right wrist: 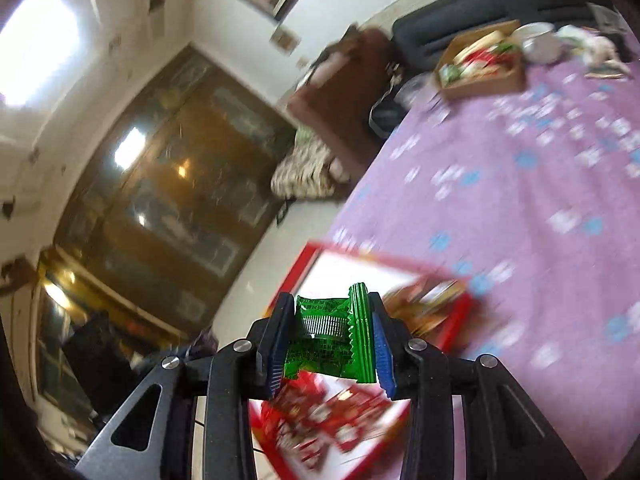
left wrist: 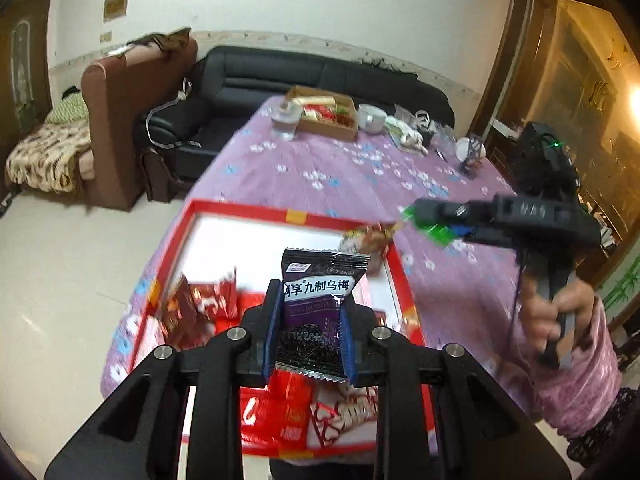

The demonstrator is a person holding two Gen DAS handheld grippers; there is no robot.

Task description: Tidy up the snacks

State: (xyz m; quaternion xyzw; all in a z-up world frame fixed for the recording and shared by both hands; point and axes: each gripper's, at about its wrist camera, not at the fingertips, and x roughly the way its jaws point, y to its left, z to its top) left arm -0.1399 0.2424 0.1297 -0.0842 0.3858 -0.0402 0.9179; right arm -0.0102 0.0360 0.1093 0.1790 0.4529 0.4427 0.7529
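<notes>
Your left claw (left wrist: 308,320) is clamped on a dark plum packet (left wrist: 316,304), held upright above the near half of the red box (left wrist: 256,210). The packet is slick crinkled foil with serrated ends, and only its lower body sits between the blue pads, so a quick swing could let it twist or slide out. It would probably drop among the red foil sweets (left wrist: 280,416) heaped at the near end of the box, unsorted.

The box is shallow card, white inside with a thin red rim, and it sits at the near left corner of the purple cloth-covered surface (left wrist: 360,168). A knock on that rim could push it toward the edge and the tiled floor.

To the right, your right claw (right wrist: 332,336) grips a green packet (right wrist: 332,336) crosswise, held above the box. The film is buckled and its crimped end is folded against one pad. That is a weak hold on glossy film, and the packet may spring free. Both claws are close together over the box, so they could collide.

At the far end, a brown tray (left wrist: 328,114) holds more snacks.
</notes>
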